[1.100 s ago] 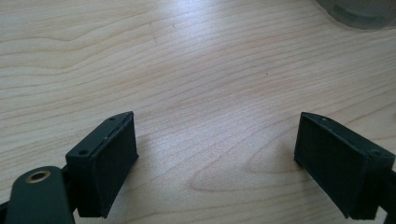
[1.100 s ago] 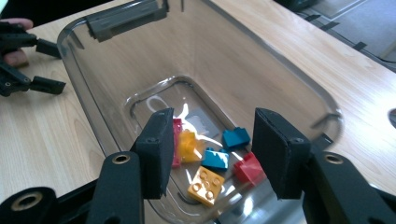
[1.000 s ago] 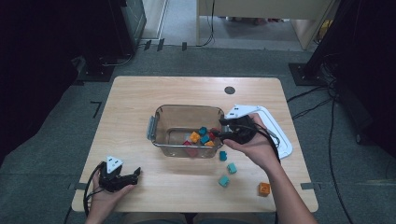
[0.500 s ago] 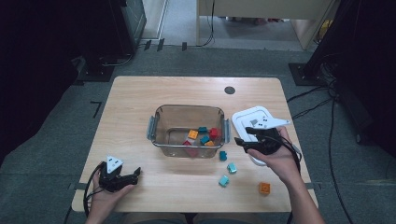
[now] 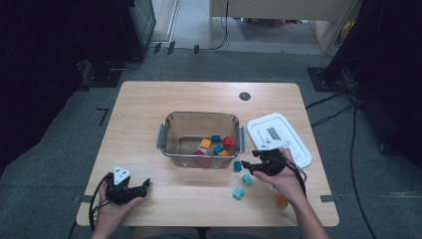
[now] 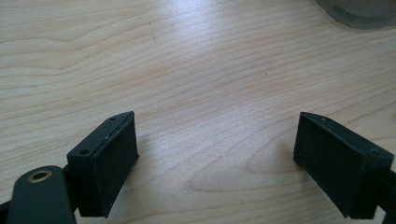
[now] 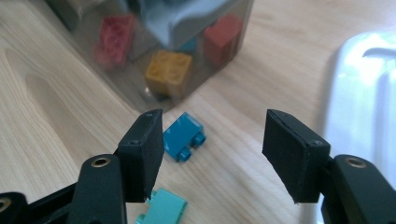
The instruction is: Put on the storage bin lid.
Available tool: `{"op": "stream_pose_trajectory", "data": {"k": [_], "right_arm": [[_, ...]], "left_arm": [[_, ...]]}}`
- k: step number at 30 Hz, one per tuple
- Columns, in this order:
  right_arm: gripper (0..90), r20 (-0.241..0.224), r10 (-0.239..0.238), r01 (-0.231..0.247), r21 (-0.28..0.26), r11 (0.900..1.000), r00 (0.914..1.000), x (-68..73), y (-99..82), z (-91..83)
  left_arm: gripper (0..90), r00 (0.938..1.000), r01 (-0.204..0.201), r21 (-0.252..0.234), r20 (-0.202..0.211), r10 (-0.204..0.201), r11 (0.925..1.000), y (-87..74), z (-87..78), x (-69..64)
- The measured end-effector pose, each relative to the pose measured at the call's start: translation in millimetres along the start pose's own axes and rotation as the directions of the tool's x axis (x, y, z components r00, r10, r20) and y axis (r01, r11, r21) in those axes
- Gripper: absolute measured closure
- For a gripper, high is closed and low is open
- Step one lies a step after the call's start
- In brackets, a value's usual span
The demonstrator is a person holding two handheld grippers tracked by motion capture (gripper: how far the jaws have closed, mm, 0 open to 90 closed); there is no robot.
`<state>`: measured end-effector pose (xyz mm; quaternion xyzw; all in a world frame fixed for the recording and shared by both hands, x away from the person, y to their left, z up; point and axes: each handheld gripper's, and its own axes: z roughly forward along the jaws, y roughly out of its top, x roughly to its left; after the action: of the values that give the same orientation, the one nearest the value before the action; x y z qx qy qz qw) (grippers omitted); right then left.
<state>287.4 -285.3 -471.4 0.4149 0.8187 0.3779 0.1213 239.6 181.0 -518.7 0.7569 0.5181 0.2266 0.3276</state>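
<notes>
The dark teal brick (image 7: 183,136) lies on the counter (image 5: 149,119) just ahead of the right claw (image 7: 219,156), nearer its left jaw and not yet between the jaws, which have just opened to about half width and hold nothing. A lighter brick (image 7: 161,207) sits under that jaw; the clear bin (image 5: 199,134) of bricks stands beyond. This looks like the approach to a pickup: next, shift over, lower and close. The left claw (image 6: 215,163) rests wide open and empty.

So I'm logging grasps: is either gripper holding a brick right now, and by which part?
Nothing is held. The right gripper is open above a dark teal brick on the table; the left gripper is open and empty.
</notes>
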Motion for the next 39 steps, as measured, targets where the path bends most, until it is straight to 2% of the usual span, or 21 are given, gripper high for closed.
{"op": "stream_pose_trajectory", "data": {"k": [6,13,20,25,32,39], "right_arm": [[41.3,-0.024,-0.021,0.022,0.050,0.9985,0.9995,10.6,-4.7,19.3],[41.1,-0.031,-0.061,0.063,0.087,0.9942,0.9977,15.7,-7.8,34.7],[42.9,-0.007,-0.104,0.104,0.094,0.9901,0.9946,23.4,-10.3,42.2],[54.4,0.006,-0.131,0.130,0.092,0.9872,0.9914,25.2,-12.3,42.7],[55.1,-0.005,-0.127,0.127,0.091,0.9877,0.9919,20.9,-15.6,39.0],[55.1,0.008,-0.093,0.092,0.058,0.9941,0.9956,10.6,-13.0,22.3]], "left_arm": [[13.4,1.0000,0.000,0.000,0.000,0.000,1.0000,0.0,0.0,0.0],[13.5,1.0000,0.000,0.000,0.000,0.000,1.0000,0.0,0.0,0.0],[13.5,1.0000,0.001,0.000,0.000,-0.001,1.0000,0.0,0.0,0.0],[13.5,1.0000,0.001,0.000,0.000,-0.001,1.0000,0.0,0.0,0.0],[13.6,1.0000,0.002,-0.002,0.000,-0.002,1.0000,0.0,0.1,0.0],[13.6,1.0000,0.001,0.000,0.000,-0.001,1.0000,0.0,0.0,0.1]]}}
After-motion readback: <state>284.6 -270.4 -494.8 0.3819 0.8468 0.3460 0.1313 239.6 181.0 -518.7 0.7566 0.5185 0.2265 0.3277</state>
